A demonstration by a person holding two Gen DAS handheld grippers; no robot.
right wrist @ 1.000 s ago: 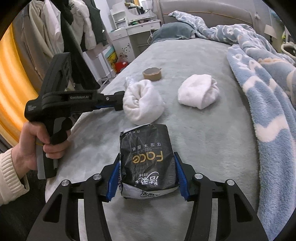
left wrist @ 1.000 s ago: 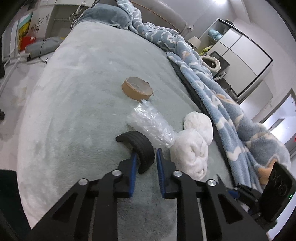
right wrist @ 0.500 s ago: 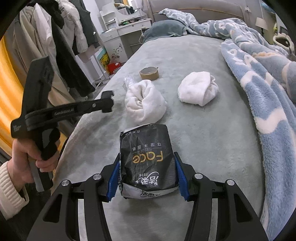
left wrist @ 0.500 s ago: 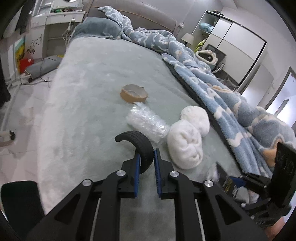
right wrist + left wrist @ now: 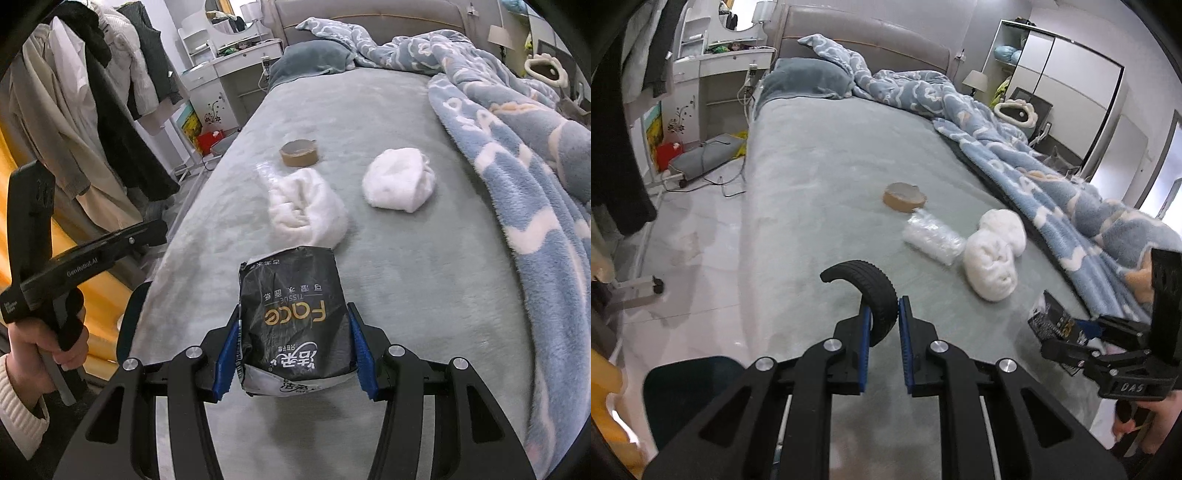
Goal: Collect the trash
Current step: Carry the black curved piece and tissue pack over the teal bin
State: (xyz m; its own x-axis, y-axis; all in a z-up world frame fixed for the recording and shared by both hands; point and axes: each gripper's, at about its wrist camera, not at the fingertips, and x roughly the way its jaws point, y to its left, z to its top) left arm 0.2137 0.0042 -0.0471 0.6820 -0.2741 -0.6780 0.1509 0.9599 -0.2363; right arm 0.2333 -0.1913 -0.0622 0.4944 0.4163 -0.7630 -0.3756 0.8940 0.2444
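Lifted off the bed [image 5: 820, 177], left tool [image 5: 882, 317] clamps tire piece [image 5: 871, 288]; right tool [image 5: 293, 354] grips tissue pack [image 5: 291, 314].

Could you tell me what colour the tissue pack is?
Black with gold lettering; the tissue pack shows best in the right wrist view.

Both wrist views look down along their fingers, from close above the foot of the grey-green plush bed [image 5: 820, 155], toward the headboard; both share the brown tape roll [image 5: 299, 153] mid-frame.

Bright even indoor light, fisheye-warped dark corners, slight blur
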